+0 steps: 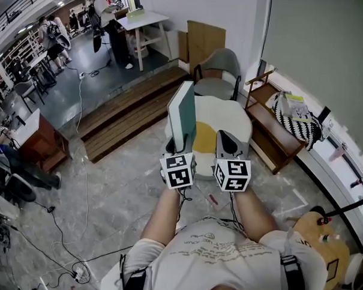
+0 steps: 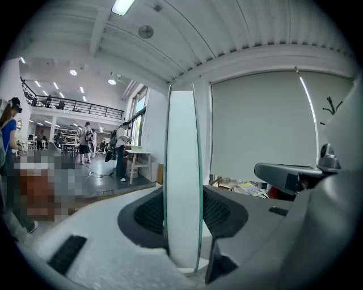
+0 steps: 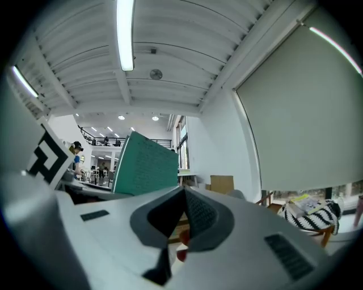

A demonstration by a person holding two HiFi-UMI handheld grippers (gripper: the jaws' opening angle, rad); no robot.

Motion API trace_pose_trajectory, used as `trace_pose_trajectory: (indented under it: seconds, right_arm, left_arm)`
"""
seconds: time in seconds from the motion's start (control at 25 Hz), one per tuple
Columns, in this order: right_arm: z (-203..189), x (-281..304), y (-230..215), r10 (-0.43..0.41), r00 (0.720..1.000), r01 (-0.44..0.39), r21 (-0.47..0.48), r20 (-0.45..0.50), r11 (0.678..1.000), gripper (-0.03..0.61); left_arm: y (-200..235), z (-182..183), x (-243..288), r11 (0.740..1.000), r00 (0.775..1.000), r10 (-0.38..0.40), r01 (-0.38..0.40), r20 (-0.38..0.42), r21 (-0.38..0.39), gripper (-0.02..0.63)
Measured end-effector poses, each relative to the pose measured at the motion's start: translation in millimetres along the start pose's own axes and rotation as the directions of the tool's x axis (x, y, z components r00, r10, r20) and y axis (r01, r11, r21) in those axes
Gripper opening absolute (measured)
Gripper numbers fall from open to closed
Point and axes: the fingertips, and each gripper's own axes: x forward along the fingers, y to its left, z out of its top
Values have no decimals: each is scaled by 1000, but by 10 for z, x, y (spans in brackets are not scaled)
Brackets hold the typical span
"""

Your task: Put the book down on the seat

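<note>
- where's the book?
- upright in the left claw, pads pressed on both covers, up in the air, with the round white and yellow seat just beyond it.
- and the right claw?
- just beside it, jaws together, gripping nothing.

Head cam: high, steeply down past left tool and right tool to floor. Tool cams: close, roughly level along own jaws. All three share the book; head and right also the striped bag.
</note>
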Motion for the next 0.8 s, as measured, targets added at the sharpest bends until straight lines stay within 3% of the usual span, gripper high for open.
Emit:
trace_pose_trajectory:
  seconds: [0.36,0.8]
  right_arm:
    - [84,126,105,-9,1000,9,-7,5,1000,25]
    - [-190,304,386,9,1000,-8,42,-30,999,25]
  left_arm:
    - [184,107,-10,1000,999,11,-11,30,0,176]
    - [551,-254,-59,1000,1000,17,-17,-25,-6,176]
